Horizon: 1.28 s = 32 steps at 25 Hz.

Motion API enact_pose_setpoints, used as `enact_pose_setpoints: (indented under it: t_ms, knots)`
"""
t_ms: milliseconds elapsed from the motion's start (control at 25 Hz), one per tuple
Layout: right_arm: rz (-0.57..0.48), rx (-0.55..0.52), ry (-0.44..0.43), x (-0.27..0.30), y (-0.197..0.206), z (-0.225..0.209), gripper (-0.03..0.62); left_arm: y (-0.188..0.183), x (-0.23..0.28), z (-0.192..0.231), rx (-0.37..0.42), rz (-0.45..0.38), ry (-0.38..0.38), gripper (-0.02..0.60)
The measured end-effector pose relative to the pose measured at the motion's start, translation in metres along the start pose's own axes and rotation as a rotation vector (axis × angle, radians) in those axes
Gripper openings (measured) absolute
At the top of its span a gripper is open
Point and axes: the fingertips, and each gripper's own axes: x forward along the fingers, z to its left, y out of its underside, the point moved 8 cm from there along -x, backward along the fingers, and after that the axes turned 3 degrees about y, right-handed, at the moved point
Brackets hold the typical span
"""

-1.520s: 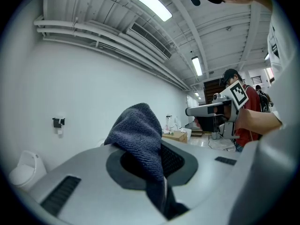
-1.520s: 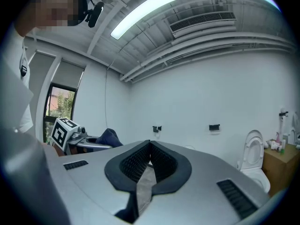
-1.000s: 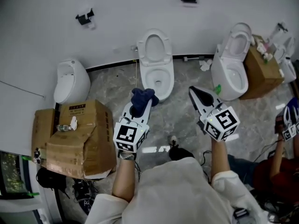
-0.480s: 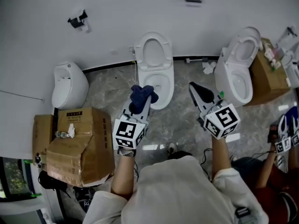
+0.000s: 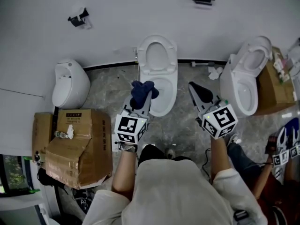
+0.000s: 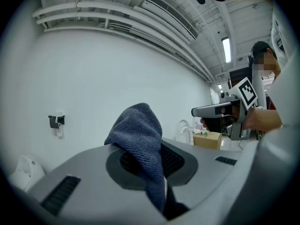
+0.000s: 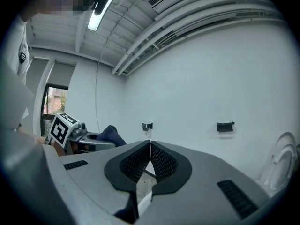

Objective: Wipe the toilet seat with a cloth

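- Left gripper is clamped on the bunched dark cloth, over the toilet's front rim.
- The toilet runs lengthwise from wall towards the person.
- Right gripper is closed and empty (beside the bowl).
- A cardboard box stands left.

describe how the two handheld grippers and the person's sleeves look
The left gripper and right gripper match: white-and-grey bodies tapering to a dark nose, each carrying a white cube of black square markers. Close up, the fingers are grey shells with black ribbed pads. The person wears a pale top with short sleeves.
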Motion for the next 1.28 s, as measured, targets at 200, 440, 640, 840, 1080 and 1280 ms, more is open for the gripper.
enact_pose_setpoints:
  t_ms: [200,440,640,840,1080,1280]
  knots:
    - [0.009,0.02,0.011,0.033,0.011,-0.015,0.029,0.007,0.03,0.027,0.018,0.017,0.0,0.044]
    - [0.025,-0.002,0.069,0.081,0.024,-0.042,0.029,0.037,0.074,0.082,0.005,0.056,0.0,0.044]
    - [0.051,0.019,0.127,0.128,0.048,-0.063,0.029,0.071,0.113,0.132,-0.002,0.096,0.005,0.044]
    - [0.095,0.055,0.157,0.172,0.083,-0.079,0.029,0.112,0.151,0.172,-0.035,0.133,0.023,0.044]
    - [0.13,0.099,0.168,0.223,0.129,-0.098,0.029,0.16,0.198,0.209,-0.083,0.178,0.058,0.044]
    - [0.158,0.119,0.178,0.258,0.173,-0.113,0.029,0.21,0.232,0.234,-0.127,0.211,0.051,0.044]
